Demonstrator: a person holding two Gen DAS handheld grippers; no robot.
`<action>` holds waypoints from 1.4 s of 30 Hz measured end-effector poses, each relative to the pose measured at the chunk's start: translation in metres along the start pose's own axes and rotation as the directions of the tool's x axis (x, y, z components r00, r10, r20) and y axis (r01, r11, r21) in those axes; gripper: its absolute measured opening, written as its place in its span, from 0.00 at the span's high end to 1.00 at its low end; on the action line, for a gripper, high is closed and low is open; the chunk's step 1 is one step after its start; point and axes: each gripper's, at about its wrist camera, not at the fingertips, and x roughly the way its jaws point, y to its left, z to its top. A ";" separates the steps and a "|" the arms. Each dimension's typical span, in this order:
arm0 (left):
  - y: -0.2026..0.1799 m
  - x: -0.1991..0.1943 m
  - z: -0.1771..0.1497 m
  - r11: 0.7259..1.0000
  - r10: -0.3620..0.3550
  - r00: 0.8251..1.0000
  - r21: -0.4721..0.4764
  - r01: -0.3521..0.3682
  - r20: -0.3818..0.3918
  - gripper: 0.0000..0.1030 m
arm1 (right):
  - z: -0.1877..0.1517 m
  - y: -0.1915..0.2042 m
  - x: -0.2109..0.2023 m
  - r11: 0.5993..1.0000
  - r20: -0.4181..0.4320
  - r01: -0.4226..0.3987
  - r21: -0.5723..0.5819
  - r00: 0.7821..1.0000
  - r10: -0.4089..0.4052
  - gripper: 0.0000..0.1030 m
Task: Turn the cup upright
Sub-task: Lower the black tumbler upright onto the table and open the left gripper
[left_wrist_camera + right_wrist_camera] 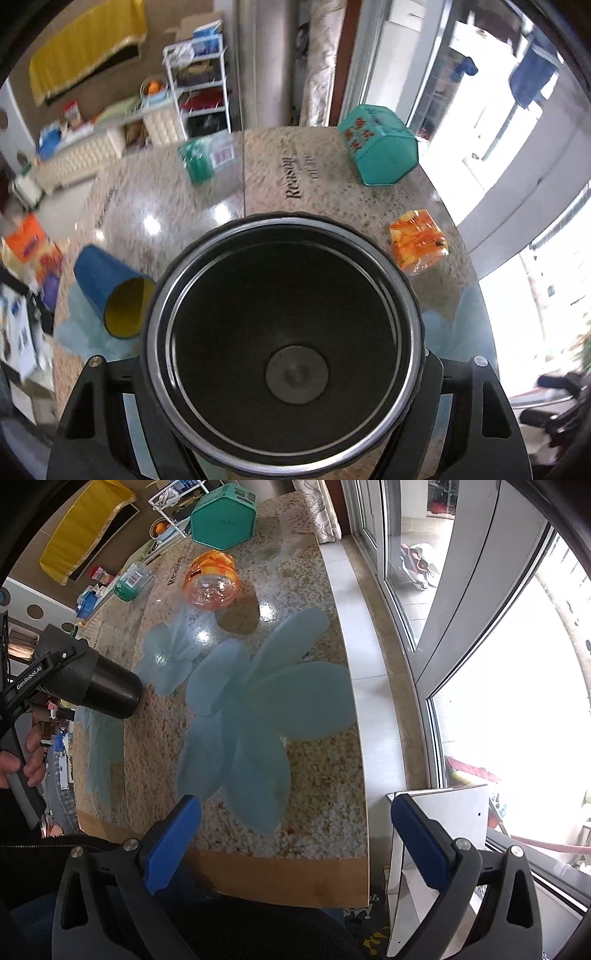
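A black metal cup (284, 343) fills the left wrist view, its open mouth facing the camera. My left gripper (284, 387) is shut on it, one jaw at each side. In the right wrist view the same cup (110, 690) is held tilted above the table's left side, base pointing right and down. My right gripper (295, 834) is open and empty over the table's near edge, blue pads (173, 842) wide apart. A blue cup with a yellow inside (110, 291) lies on its side left of the black cup.
The speckled stone table (325, 812) has pale blue flower prints. A teal hexagonal tin (376, 147) (221, 517), an orange plastic jar (417, 240) (212, 583) and a green-capped bottle (207, 155) lie at the far side. A window runs along the right.
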 end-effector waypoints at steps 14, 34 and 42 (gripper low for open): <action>-0.014 0.007 -0.012 0.999 0.003 1.000 0.049 -0.004 0.018 0.21 | -0.008 0.001 -0.002 1.000 0.022 -0.015 0.018 1.000 0.015 0.00; -0.021 0.007 -0.019 0.990 -0.019 0.999 0.142 0.024 -0.035 0.00 | -0.007 0.004 0.006 0.999 0.021 -0.046 0.026 0.999 0.046 0.00; -0.014 -0.006 -0.009 0.990 -0.032 0.998 0.134 0.039 -0.057 0.00 | -0.006 0.015 0.012 0.995 0.024 -0.092 0.031 0.996 0.091 0.00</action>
